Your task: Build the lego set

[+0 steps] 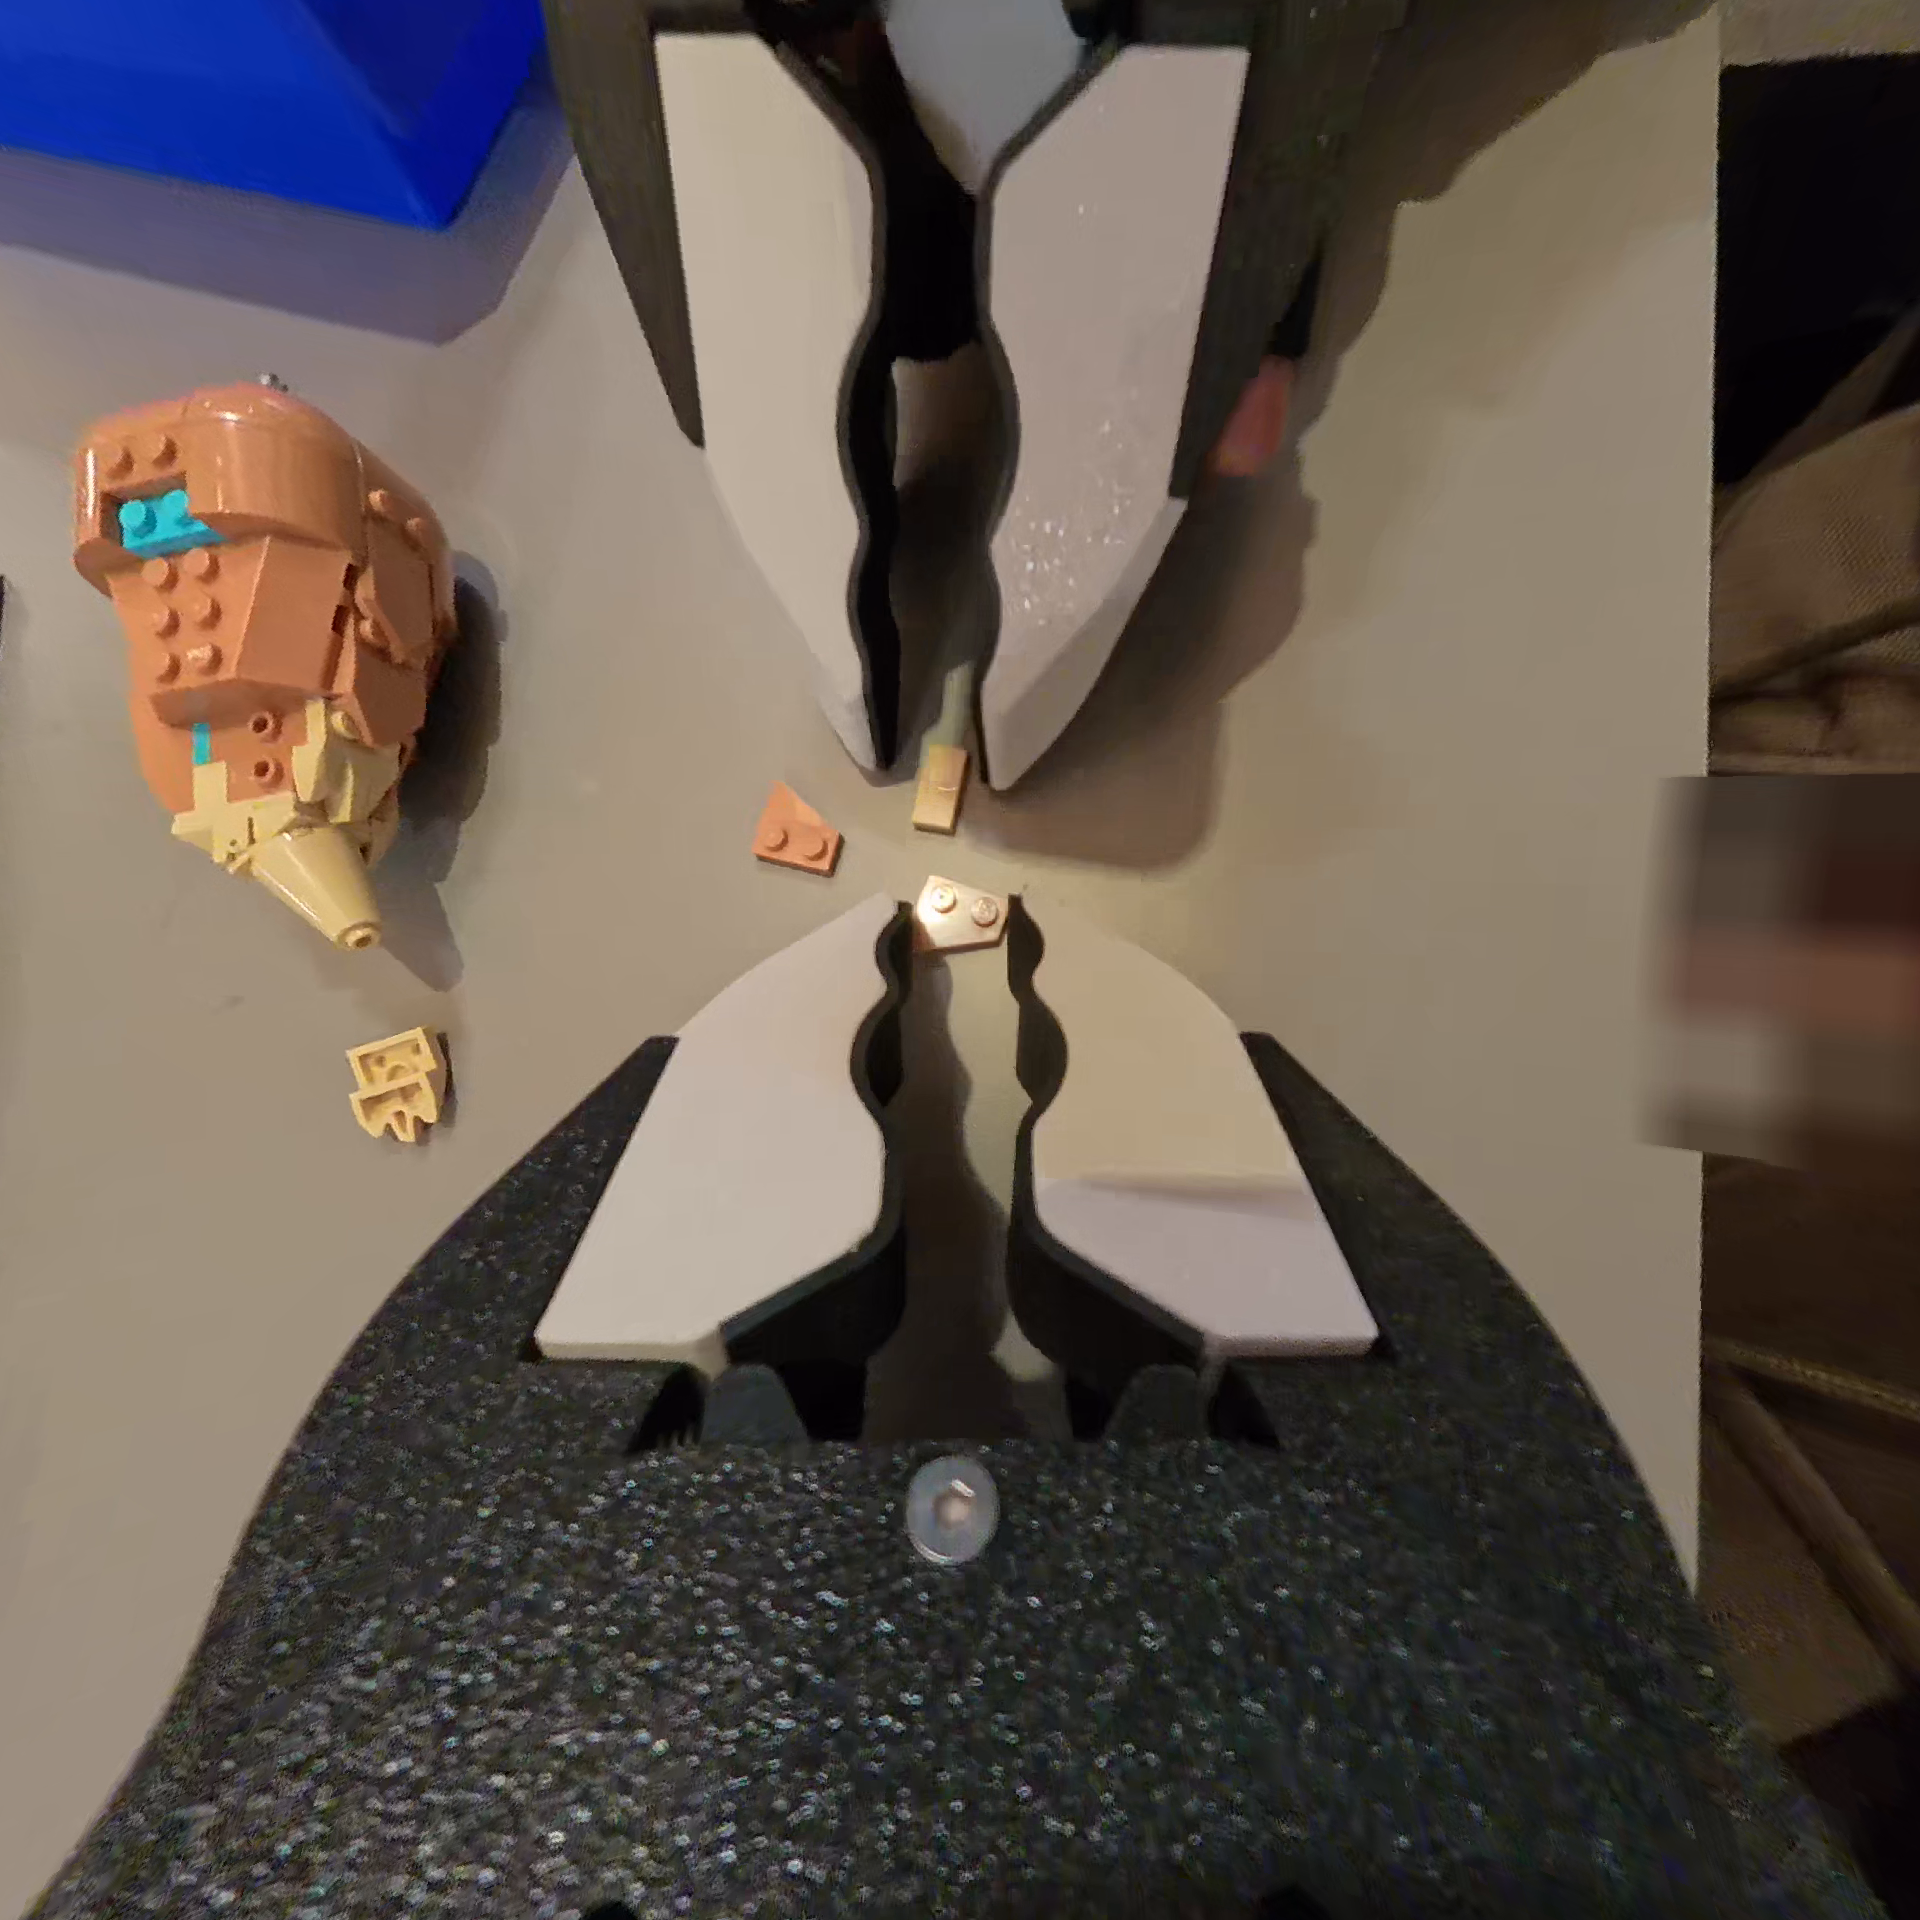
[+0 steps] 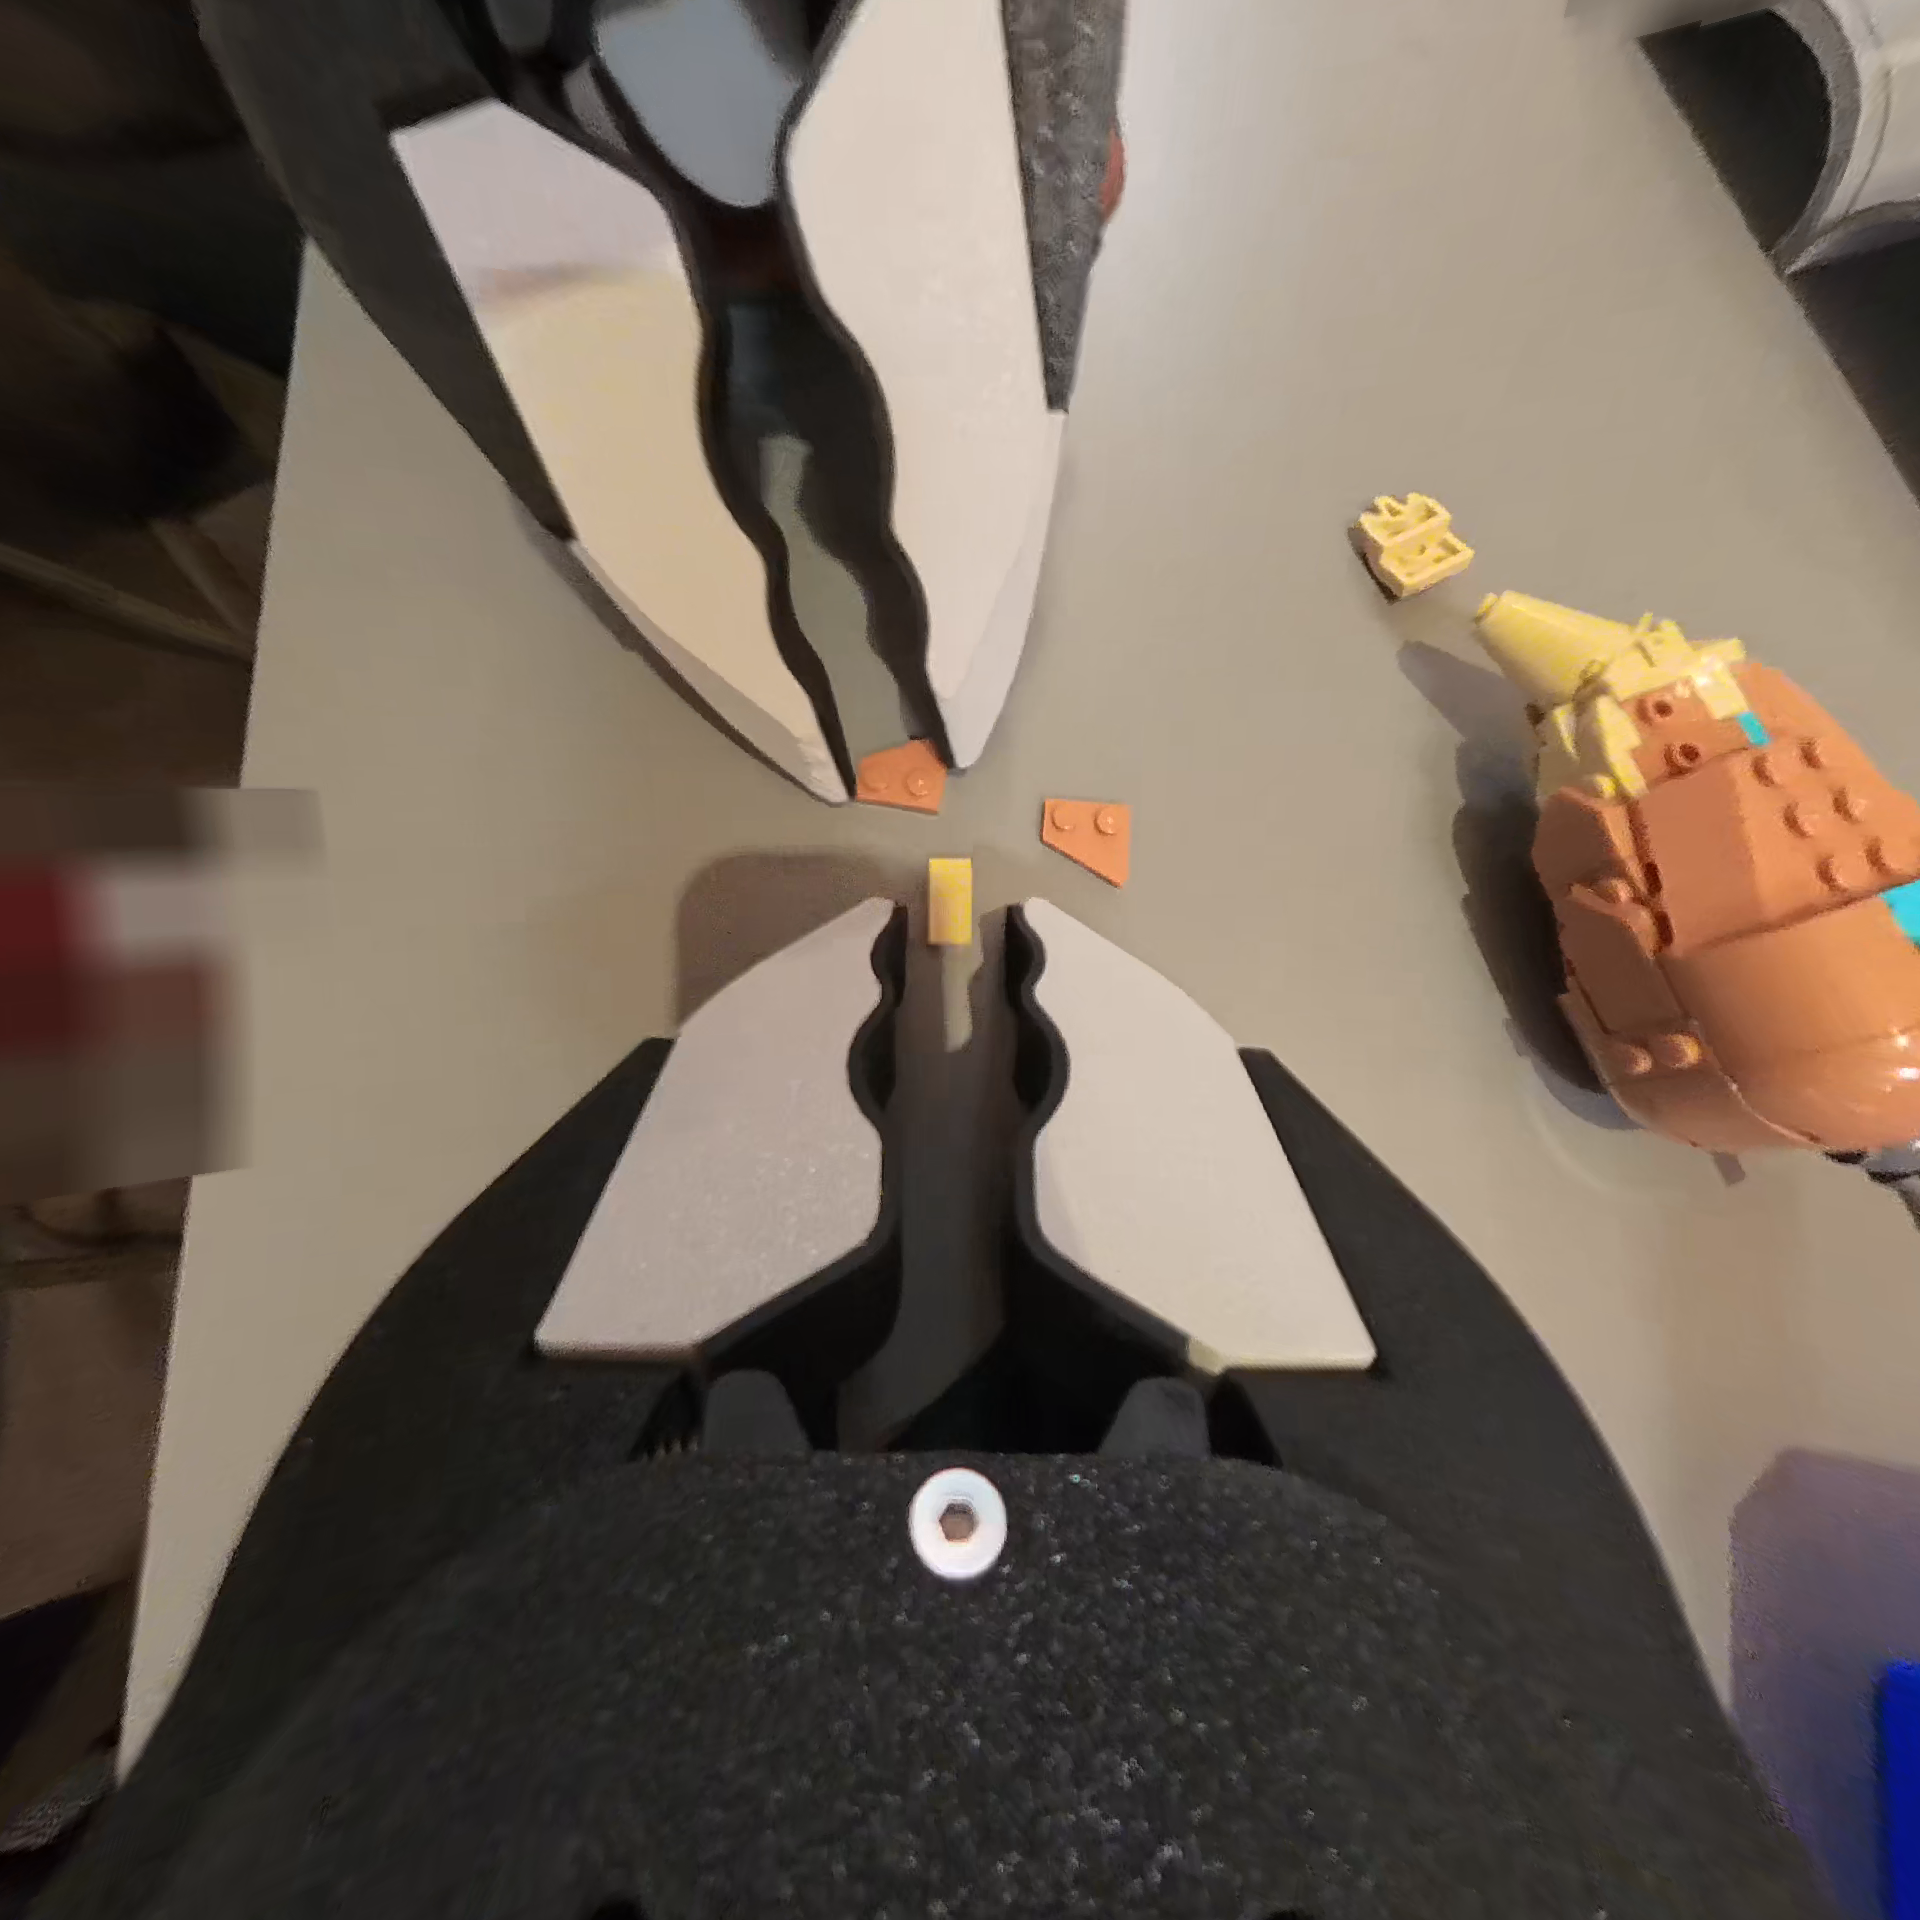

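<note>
My left gripper (image 1: pixel 958 906) is shut on a small orange wedge plate (image 1: pixel 961 916), held by its edges just above the grey table (image 1: pixel 1455 727). It also shows in the right wrist view (image 2: pixel 899 777), coming in from the top. My right gripper (image 2: pixel 953 906) faces it tip to tip, with its jaws a little apart. A small tan tile (image 2: pixel 949 900) lies between its tips and touches neither finger; it also shows in the left wrist view (image 1: pixel 941 800). A second orange wedge plate (image 1: pixel 798 836) (image 2: pixel 1088 837) lies loose beside them.
The part-built orange-brown model with a tan cone nose (image 1: pixel 260 644) (image 2: pixel 1714 883) lies on its side. A tan bracket piece (image 1: pixel 400 1083) (image 2: pixel 1413 545) lies near its nose. A blue bin (image 1: pixel 260 104) stands at a table corner. The table edge (image 1: pixel 1704 935) runs close to the grippers. Only a small space, under 4 cm, lies between the two pairs of fingers. My left gripper's tips are some 10 cm from the tan bracket piece (image 1: pixel 400 1083). Seen from the right wrist view (image 2: pixel 1403 531) as well.
</note>
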